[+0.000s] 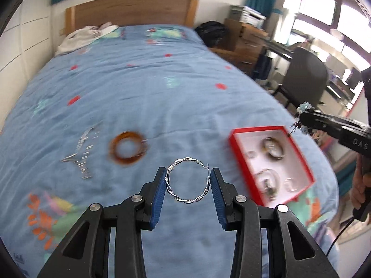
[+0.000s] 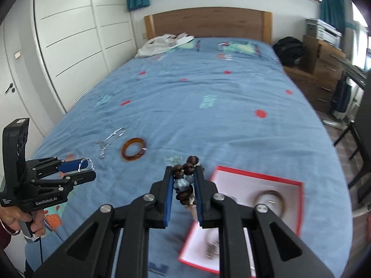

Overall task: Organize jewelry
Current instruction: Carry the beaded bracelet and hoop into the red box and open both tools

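So both grippers are loaded at once. The left gripper [image 1: 188, 181] has its jaws fairly wide, pinching a twisted silver hoop earring [image 1: 187, 180] by its two sides, held up over the blue patterned bedspread [image 1: 150, 92]. The right gripper [image 2: 184, 185] has narrow jaws clamped on a bracelet of brown and bluish beads [image 2: 185, 176], hanging just at the near-left edge of the shallow red-rimmed white box [image 2: 301, 199].

Looks like the carry-to-box step: a few rings or bangles already lie in the box, too blurred to identify exactly. The next move probably calls for the right gripper to shift over the white floor of the box and let go low, so the beads don't spill over the rim. The left one then needs to travel right to reach the box without bumping the other tool.

Worth watching: the box sits close to the bed's right edge, so a nudge could push it off. Plenty of open bedspread in the middle though. An amber-brown bangle [image 1: 127, 148] and a silver chain necklace [image 1: 81, 153] lie on the bedspread off to the left, not yet sorted.
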`<state>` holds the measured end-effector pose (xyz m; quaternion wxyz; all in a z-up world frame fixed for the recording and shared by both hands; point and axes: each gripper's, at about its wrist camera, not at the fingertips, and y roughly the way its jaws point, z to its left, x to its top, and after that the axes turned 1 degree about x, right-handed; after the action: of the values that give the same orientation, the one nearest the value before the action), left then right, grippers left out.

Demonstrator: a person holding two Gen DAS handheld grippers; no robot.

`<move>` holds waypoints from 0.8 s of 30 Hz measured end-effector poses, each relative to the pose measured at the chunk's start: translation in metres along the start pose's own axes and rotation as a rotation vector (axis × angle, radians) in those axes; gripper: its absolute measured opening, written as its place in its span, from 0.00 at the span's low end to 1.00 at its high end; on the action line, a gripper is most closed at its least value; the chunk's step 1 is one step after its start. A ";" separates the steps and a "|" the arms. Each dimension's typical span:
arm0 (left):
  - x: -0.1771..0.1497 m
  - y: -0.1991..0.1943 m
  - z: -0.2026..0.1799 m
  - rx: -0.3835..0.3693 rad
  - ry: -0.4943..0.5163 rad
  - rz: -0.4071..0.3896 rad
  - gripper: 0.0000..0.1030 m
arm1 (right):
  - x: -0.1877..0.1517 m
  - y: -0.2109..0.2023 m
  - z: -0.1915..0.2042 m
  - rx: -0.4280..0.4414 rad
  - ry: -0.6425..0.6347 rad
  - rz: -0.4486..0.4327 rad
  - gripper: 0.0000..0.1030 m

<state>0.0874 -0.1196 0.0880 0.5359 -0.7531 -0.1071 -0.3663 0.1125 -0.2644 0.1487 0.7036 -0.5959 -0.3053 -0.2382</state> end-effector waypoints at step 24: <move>0.005 0.170 -0.152 -0.118 0.123 0.223 0.37 | -0.114 0.042 -0.153 0.014 0.112 0.214 0.16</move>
<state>0.1185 -0.3241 -0.0086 0.5336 -0.7667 0.0322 -0.3556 0.0844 -0.4113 0.0223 0.7449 -0.6061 -0.2018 -0.1923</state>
